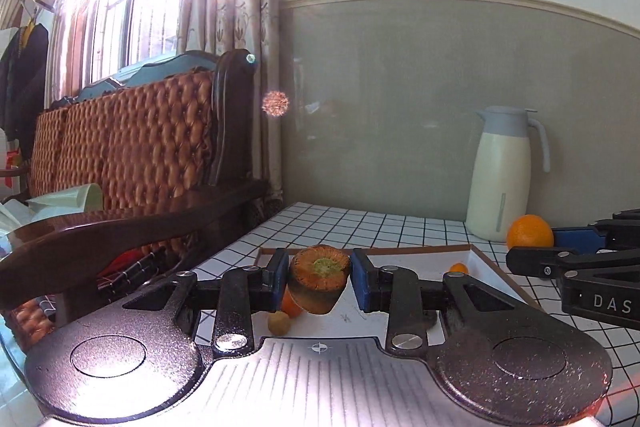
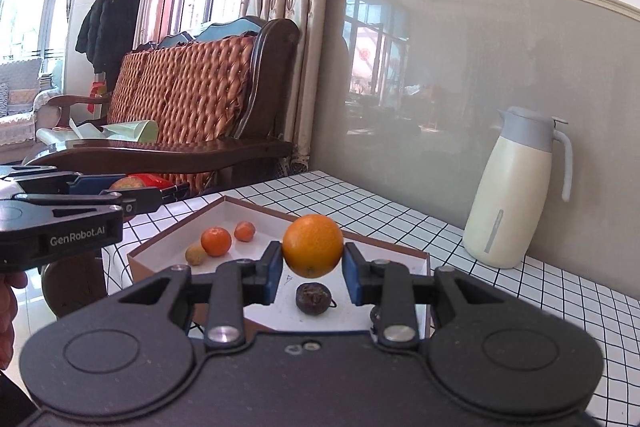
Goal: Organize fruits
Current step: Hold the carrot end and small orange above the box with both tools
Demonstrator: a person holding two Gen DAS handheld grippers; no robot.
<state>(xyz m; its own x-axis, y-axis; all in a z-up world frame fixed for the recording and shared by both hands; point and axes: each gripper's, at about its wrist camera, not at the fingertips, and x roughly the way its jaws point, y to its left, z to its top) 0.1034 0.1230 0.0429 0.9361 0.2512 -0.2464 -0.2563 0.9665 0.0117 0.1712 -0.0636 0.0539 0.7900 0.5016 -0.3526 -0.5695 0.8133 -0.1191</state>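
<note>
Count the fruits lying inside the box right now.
4 visible in the box: a mandarin, a smaller orange fruit behind it, a yellowish fruit beside it, and a dark wrinkled fruit nearer. The right gripper may hide more.

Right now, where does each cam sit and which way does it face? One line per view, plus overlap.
Left wrist: on the left gripper, looking along its fingers over the shallow box toward the grey wall; its pads clamp a carrot piece; the right gripper enters at right.
Right wrist: on the right gripper, looking slightly down into the box; its pads clamp an orange; the left gripper and part of a hand show at left.
Shared: box, jug, checked tablecloth, sofa, both grippers.
</note>
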